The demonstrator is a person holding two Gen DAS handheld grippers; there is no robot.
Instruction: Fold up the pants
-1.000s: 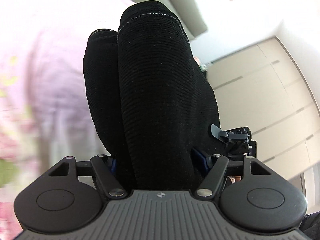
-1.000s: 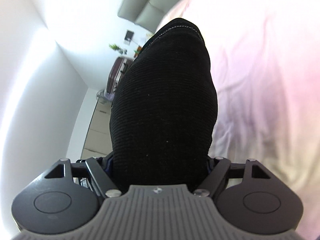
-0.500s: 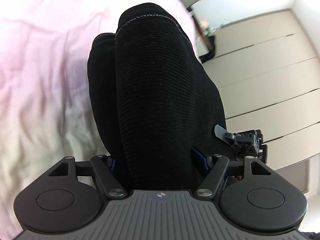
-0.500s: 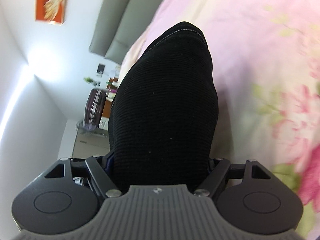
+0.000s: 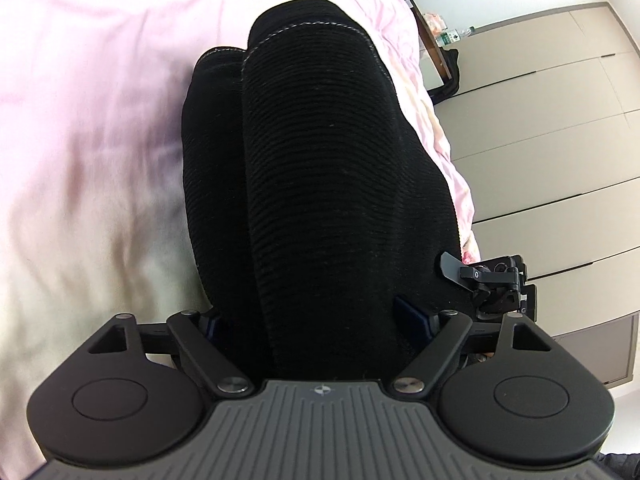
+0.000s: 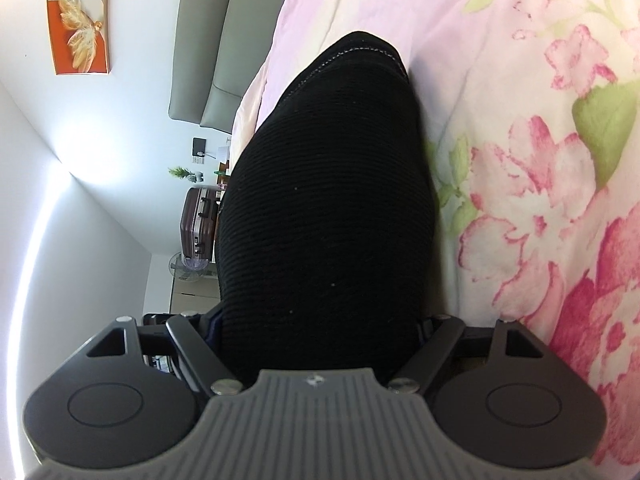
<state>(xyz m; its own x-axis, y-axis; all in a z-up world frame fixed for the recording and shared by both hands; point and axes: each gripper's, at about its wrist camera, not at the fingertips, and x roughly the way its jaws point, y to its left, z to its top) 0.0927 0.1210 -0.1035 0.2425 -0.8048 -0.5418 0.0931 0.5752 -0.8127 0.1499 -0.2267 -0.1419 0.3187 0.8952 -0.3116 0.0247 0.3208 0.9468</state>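
Observation:
The black ribbed pants fill the middle of both views, bunched in thick folds with a pale stitched hem on top. My left gripper is shut on the pants; the cloth hides its fingertips. My right gripper is shut on another bunch of the same pants, its fingertips hidden too. Both hold the cloth up over the bed. The other gripper's black mount shows at the right of the left wrist view.
A pink floral bedspread lies behind the pants and shows plain pink in the left wrist view. Beige wardrobe doors stand beyond the bed edge. A grey headboard, a suitcase and a wall picture are farther off.
Both grippers have tilted down toward the bed with the pants still held; the bedspread now fills more of each view and the walls less.

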